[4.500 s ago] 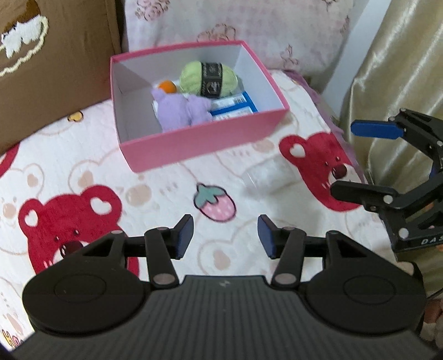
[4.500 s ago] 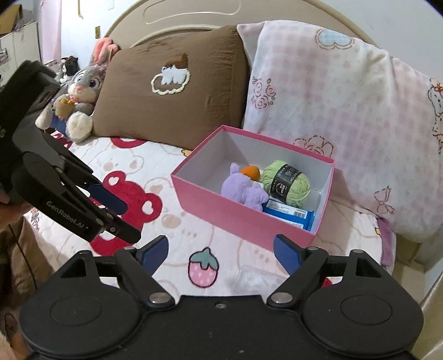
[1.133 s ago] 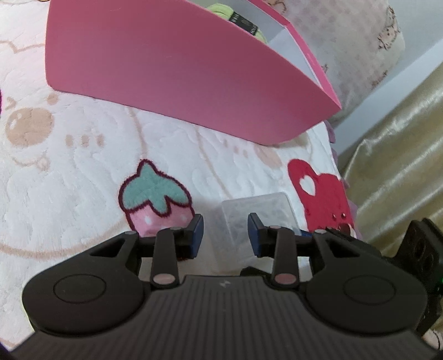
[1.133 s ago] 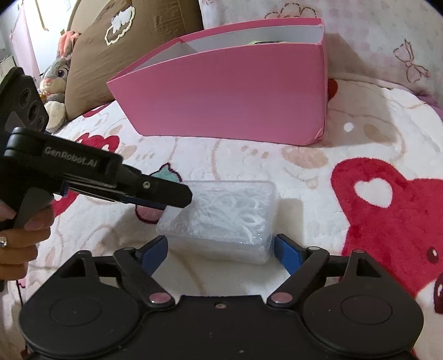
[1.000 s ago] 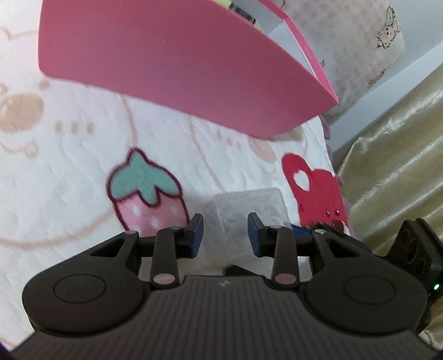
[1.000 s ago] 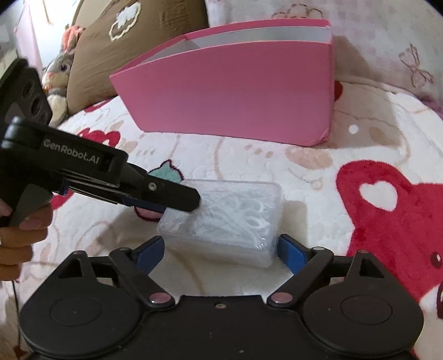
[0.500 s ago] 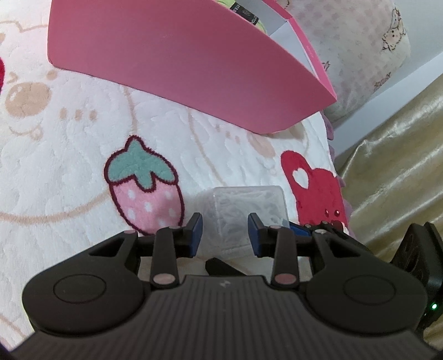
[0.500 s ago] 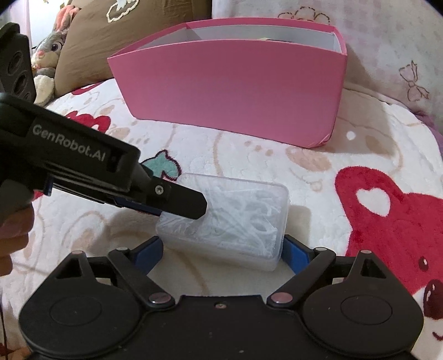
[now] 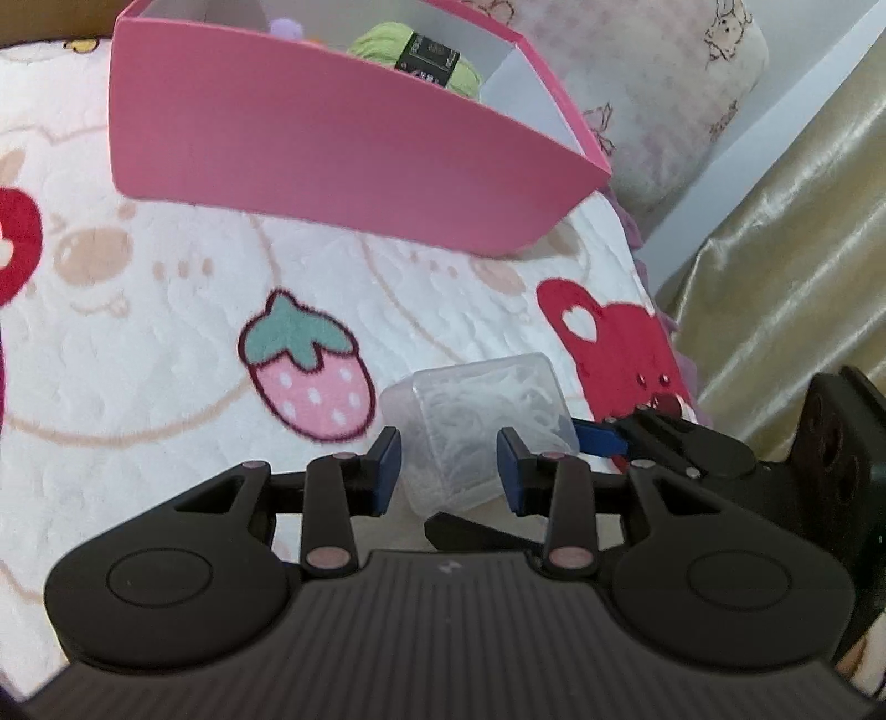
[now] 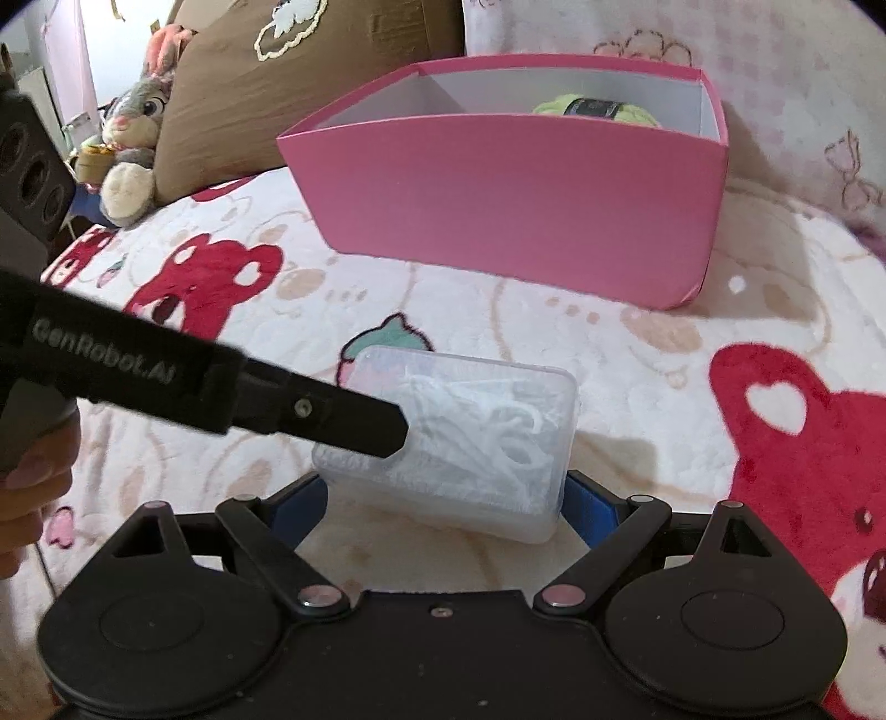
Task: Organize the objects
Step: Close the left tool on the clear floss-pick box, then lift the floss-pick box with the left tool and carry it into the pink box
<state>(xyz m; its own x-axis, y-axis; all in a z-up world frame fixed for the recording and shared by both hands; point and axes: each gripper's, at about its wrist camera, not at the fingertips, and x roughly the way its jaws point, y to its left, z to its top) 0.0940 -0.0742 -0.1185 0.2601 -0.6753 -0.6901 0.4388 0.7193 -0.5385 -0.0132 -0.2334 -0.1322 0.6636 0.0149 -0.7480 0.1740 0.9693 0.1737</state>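
Note:
A clear plastic box (image 10: 470, 437) filled with white floss picks is lifted and tilted above the bedspread; it also shows in the left wrist view (image 9: 476, 421). My left gripper (image 9: 446, 459) is shut on the box's near end. My right gripper (image 10: 443, 501) has its blue pads against the box's two short sides, shut on it. The left gripper's finger (image 10: 332, 410) crosses the box from the left. The pink box (image 10: 515, 183) stands behind, holding green yarn (image 9: 421, 55) and a purple plush toy (image 9: 285, 25), mostly hidden.
A plush blanket with red bears and a strawberry (image 9: 307, 371) covers the bed. A brown pillow (image 10: 310, 72) and pink pillow (image 10: 775, 72) lie behind the pink box. A grey bunny toy (image 10: 135, 144) sits far left. A gold curtain (image 9: 803, 249) hangs at the bed's right edge.
Both grippers have closed in on the clear box and raised it off the blanket. The views have risen, so the pink box's inside shows again.

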